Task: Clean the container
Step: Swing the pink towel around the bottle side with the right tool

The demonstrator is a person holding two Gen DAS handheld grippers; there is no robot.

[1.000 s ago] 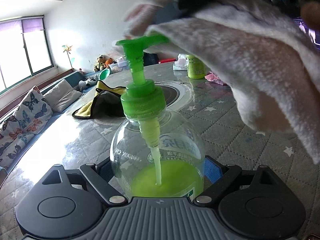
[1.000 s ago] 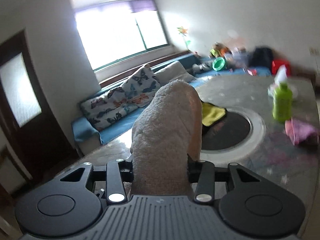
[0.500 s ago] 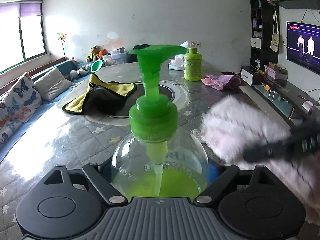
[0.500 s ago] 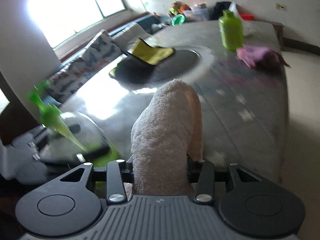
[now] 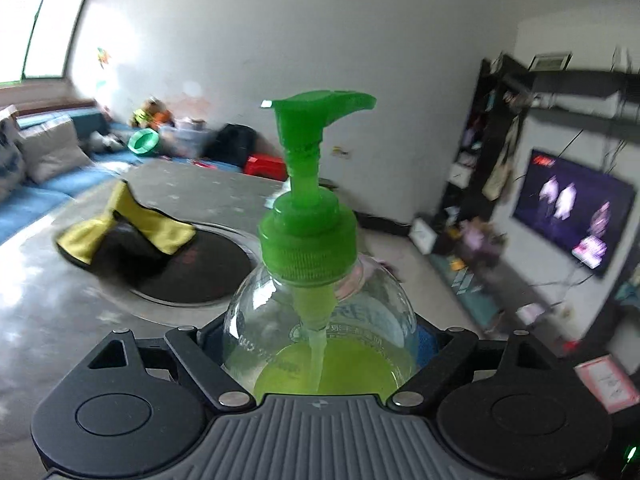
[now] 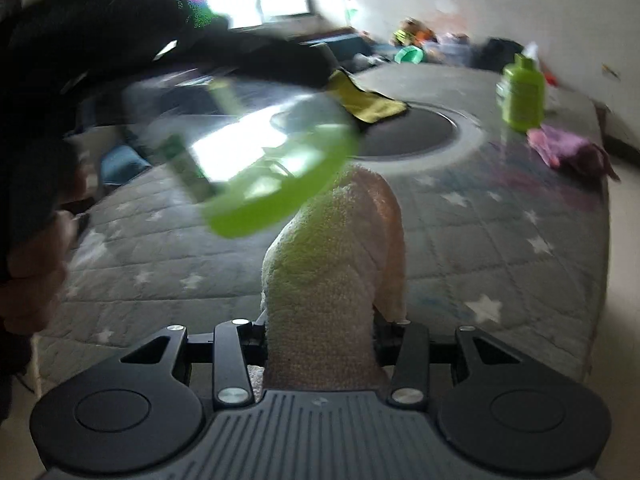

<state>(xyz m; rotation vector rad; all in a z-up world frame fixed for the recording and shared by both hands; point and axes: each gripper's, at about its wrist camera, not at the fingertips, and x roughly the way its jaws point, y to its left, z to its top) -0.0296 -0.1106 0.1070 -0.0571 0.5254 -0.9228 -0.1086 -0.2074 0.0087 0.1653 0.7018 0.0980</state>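
My left gripper [image 5: 320, 332] is shut on a clear round pump bottle [image 5: 316, 320] with a green pump head and green liquid in its lower part. It holds the bottle above the table. In the right wrist view the same bottle [image 6: 276, 172] shows blurred and tilted, its base just above and left of the cloth tip. My right gripper [image 6: 320, 332] is shut on a rolled beige-white towel [image 6: 336, 264] that sticks forward between the jaws. The towel is not in the left wrist view.
The grey star-patterned table [image 6: 500, 240] has a round black inset [image 6: 408, 132] with a yellow cloth [image 6: 368, 104] on it. A green bottle [image 6: 522, 94] and a pink cloth [image 6: 560, 148] stand at the far right. A TV [image 5: 572, 208] hangs on the right wall.
The left gripper has lifted and swung the bottle toward the right. The right gripper with the towel has dropped out of the left view and now sits below the bottle's base.
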